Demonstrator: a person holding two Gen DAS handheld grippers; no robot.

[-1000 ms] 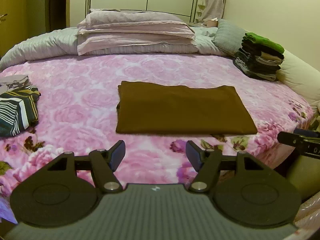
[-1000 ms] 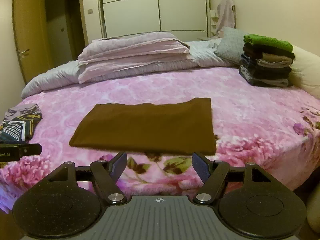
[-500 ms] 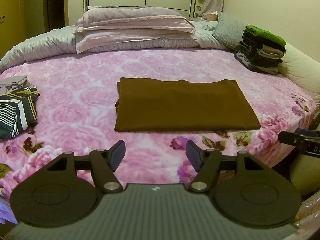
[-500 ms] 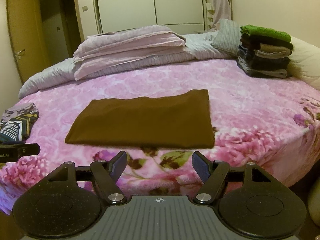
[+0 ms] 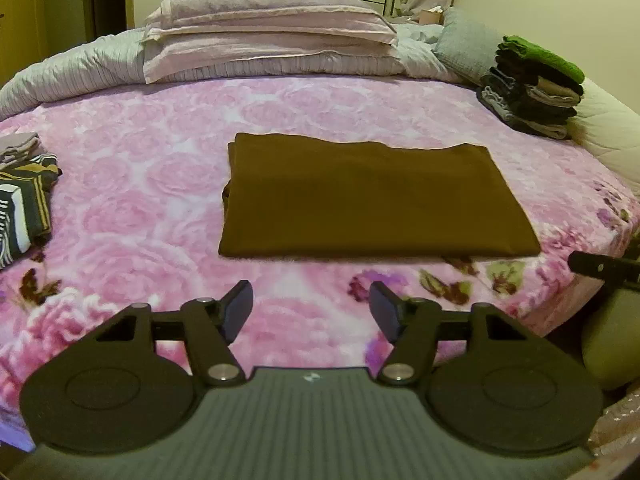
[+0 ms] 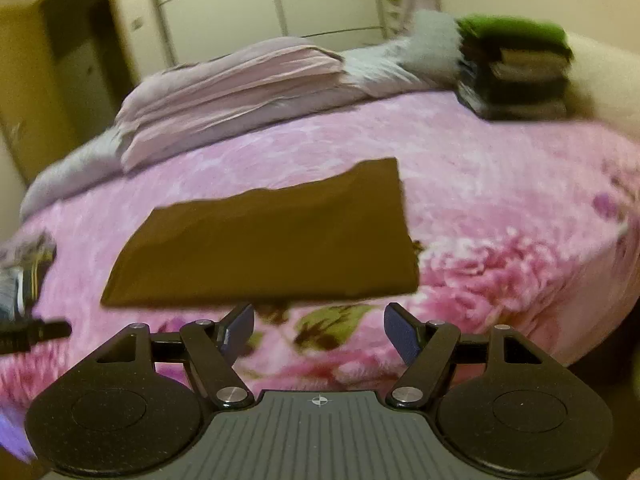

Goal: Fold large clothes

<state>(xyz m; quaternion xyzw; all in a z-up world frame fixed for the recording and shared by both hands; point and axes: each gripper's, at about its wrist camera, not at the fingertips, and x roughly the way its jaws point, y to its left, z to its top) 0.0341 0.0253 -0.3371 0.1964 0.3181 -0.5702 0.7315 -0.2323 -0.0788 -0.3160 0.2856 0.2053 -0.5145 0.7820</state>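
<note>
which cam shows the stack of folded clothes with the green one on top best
The left wrist view: the stack of folded clothes sits sharp at the far right of the bed, its layers distinct under the green top piece. The right wrist view also holds the whole stack, but motion blur smears the layers.

No readable words, numbers or brand names anywhere in either view. Only a small round crosshair-like mark (image 6: pixel 319 401) on the ribbed grey body of the right tool, centred behind its fingers, and a similar tiny pale emblem (image 5: pixel 309 377) on the left tool's body, too small to decipher.
</note>
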